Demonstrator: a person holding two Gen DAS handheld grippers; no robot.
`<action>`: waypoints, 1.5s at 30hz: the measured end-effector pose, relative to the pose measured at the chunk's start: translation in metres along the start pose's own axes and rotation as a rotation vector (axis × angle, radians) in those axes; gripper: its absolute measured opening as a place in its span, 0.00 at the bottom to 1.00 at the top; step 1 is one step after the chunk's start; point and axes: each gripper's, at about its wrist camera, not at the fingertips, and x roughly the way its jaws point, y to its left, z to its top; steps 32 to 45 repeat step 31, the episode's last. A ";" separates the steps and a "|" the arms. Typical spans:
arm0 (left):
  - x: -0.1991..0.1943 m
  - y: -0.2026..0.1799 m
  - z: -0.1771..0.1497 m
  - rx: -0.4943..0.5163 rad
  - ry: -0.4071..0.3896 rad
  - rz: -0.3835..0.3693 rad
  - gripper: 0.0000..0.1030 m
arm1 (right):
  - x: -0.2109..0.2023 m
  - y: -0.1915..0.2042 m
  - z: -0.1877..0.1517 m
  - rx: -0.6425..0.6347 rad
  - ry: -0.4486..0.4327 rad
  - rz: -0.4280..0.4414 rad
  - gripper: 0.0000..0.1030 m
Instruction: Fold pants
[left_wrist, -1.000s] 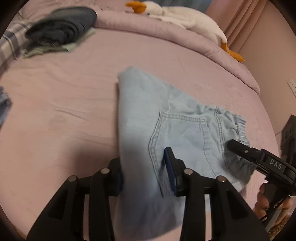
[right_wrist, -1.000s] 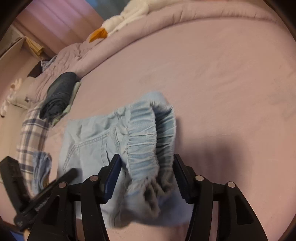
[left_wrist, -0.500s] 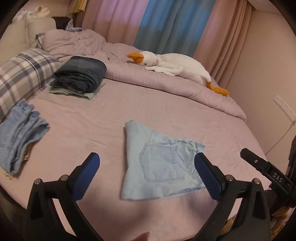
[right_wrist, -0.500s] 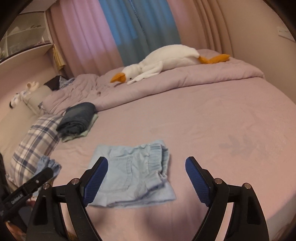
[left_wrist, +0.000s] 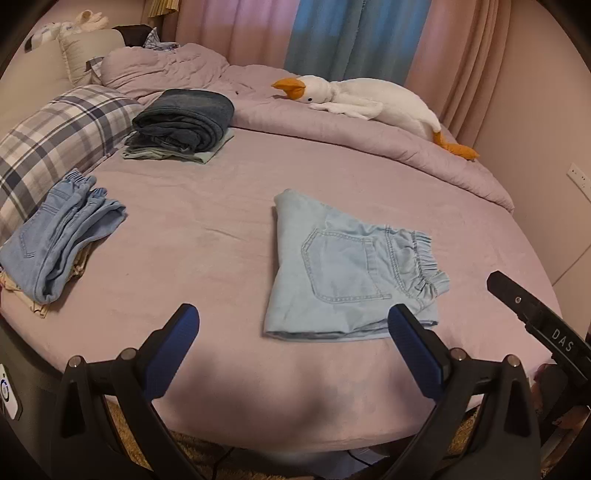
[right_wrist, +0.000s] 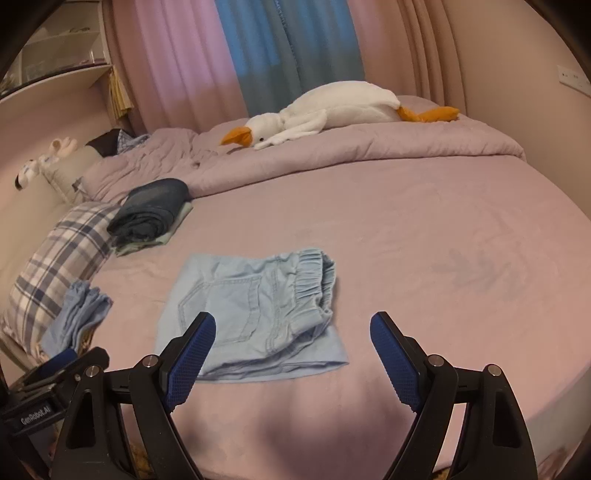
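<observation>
Light blue denim pants (left_wrist: 343, 273) (right_wrist: 255, 314) lie folded into a compact rectangle on the pink bed, back pocket up, elastic waistband at the right. My left gripper (left_wrist: 293, 332) hangs open near the bed's front edge, in front of the pants and apart from them. Wide open too is my right gripper (right_wrist: 291, 339), pulled back toward the bed's edge with nothing between its blue pads (right_wrist: 393, 360). The right gripper's black body (left_wrist: 535, 317) shows at the right of the left wrist view.
Another pair of light blue jeans (left_wrist: 62, 240) lies folded at the left beside a plaid pillow (left_wrist: 59, 136). Dark folded jeans (left_wrist: 184, 122) sit on a pale garment farther back. A white goose plush (left_wrist: 369, 99) rests on the rolled duvet (right_wrist: 369, 147).
Both grippers were shut on the pants a second ago; they let go, opened wide and drew back toward the bed's edge. The pants now lie flat and folded.
</observation>
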 end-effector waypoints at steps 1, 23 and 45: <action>-0.001 0.000 -0.001 -0.002 -0.003 0.001 0.99 | -0.001 0.001 -0.001 -0.004 0.001 0.001 0.83; -0.016 0.001 -0.004 -0.006 -0.037 0.000 0.99 | -0.001 0.008 -0.009 -0.026 0.014 -0.029 0.83; -0.021 0.001 -0.005 -0.004 -0.041 -0.006 0.99 | -0.002 0.009 -0.011 -0.025 0.012 -0.041 0.83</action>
